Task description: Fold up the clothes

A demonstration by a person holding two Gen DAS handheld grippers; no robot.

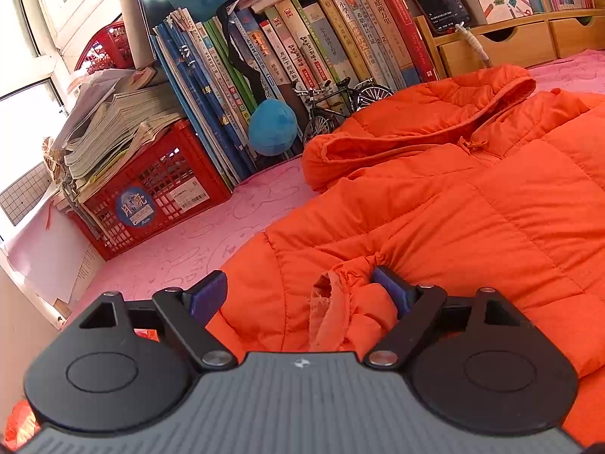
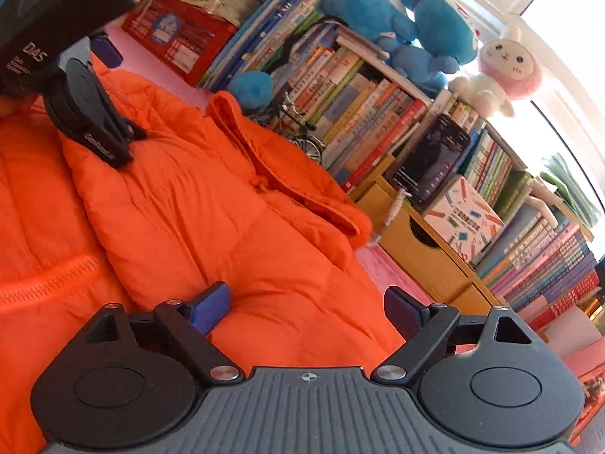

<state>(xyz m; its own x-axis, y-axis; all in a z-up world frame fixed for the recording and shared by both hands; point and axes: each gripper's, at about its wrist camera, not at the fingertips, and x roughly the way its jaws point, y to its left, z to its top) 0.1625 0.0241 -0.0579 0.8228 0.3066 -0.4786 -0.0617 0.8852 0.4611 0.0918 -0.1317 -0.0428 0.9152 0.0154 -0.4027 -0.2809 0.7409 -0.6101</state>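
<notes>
Jacket [image 1: 472, 196] spread on a pink cloth [image 1: 196, 234], both grippers over it.

Left gripper [image 1: 302, 295] has its jaws spread wide, a bunched cuff [image 1: 332, 310] lying between them, its right pad pressed into the padding. Right gripper [image 2: 306, 310] also stands spread, with nothing gripped, the jacket's edge beneath it. Beyond the jaws stand books [image 1: 302, 49] and a red crate [image 1: 159, 189].
</notes>
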